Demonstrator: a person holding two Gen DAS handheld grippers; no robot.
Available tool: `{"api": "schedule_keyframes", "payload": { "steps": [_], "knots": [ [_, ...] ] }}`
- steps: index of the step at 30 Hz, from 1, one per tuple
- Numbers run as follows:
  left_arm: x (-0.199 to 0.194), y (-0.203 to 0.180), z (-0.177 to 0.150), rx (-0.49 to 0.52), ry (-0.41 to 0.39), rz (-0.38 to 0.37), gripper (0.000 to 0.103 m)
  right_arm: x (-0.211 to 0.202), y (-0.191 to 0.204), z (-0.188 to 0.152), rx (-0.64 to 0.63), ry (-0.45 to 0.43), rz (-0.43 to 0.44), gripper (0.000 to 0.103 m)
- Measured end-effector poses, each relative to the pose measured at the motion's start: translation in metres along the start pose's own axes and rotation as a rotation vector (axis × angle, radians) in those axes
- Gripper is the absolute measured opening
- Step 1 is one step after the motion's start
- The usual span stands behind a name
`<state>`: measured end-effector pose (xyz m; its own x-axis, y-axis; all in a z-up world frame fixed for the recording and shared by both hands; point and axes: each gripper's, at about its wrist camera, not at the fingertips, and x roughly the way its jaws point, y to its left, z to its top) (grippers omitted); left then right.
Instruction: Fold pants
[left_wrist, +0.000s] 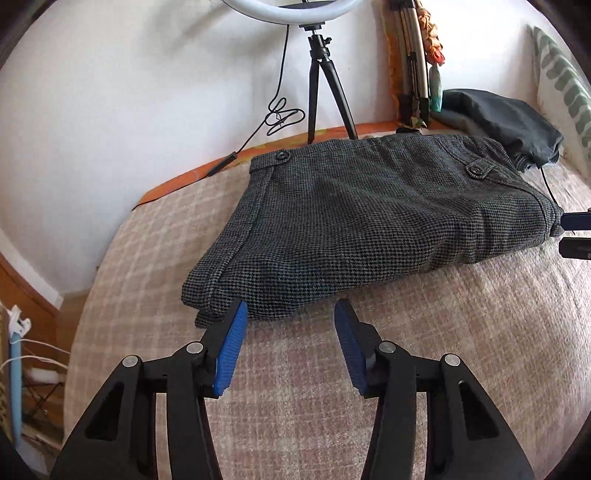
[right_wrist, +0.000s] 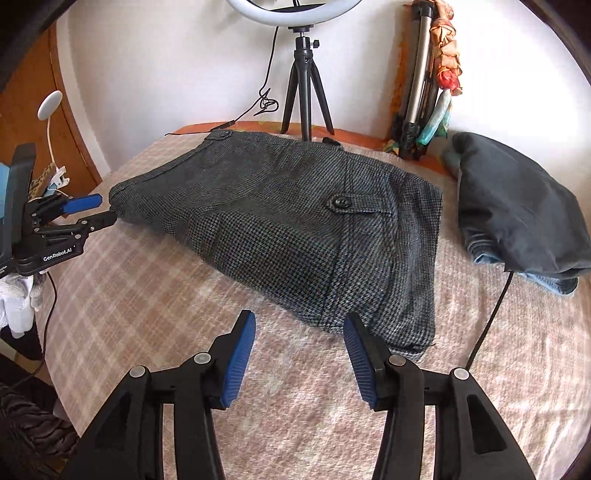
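Observation:
Grey houndstooth pants (left_wrist: 369, 214) lie folded into a compact stack on the checked bedspread (left_wrist: 295, 387); they also show in the right wrist view (right_wrist: 295, 229). My left gripper (left_wrist: 290, 308) is open and empty, its tips just at the near edge of the stack. It also shows in the right wrist view (right_wrist: 105, 210) at the left corner of the pants. My right gripper (right_wrist: 299, 321) is open and empty at the near right corner of the stack. Its fingertips (left_wrist: 574, 219) show at the right edge of the left wrist view.
A pile of dark folded clothes (right_wrist: 517, 221) lies right of the pants, with a black cable (right_wrist: 491, 317) running across the bedspread. A ring-light tripod (right_wrist: 304, 96) and a folded tripod (right_wrist: 421, 92) stand at the wall. A wooden bedside unit (right_wrist: 40, 122) is left.

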<state>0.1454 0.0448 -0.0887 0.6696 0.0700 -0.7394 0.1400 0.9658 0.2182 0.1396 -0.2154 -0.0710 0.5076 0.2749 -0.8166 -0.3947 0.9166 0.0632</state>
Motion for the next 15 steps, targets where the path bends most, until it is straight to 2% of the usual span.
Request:
{"api": "schedule_keyframes", "payload": {
  "steps": [6, 10, 14, 15],
  "knots": [
    [0.024, -0.004, -0.007, 0.006, 0.048, 0.058, 0.045, 0.027, 0.041, -0.006, -0.017, 0.059, 0.113, 0.050],
    [0.034, 0.020, -0.013, -0.091, 0.082, 0.042, 0.045, 0.056, 0.063, 0.004, -0.053, 0.085, 0.098, 0.052],
    [0.032, 0.035, -0.023, -0.129, 0.065, 0.041, 0.045, 0.074, 0.069, 0.020, -0.041, 0.056, 0.115, 0.069],
    [0.030, 0.039, -0.024, -0.134, 0.061, 0.040, 0.045, 0.077, 0.070, 0.024, -0.035, 0.045, 0.118, 0.070]
  ]
}}
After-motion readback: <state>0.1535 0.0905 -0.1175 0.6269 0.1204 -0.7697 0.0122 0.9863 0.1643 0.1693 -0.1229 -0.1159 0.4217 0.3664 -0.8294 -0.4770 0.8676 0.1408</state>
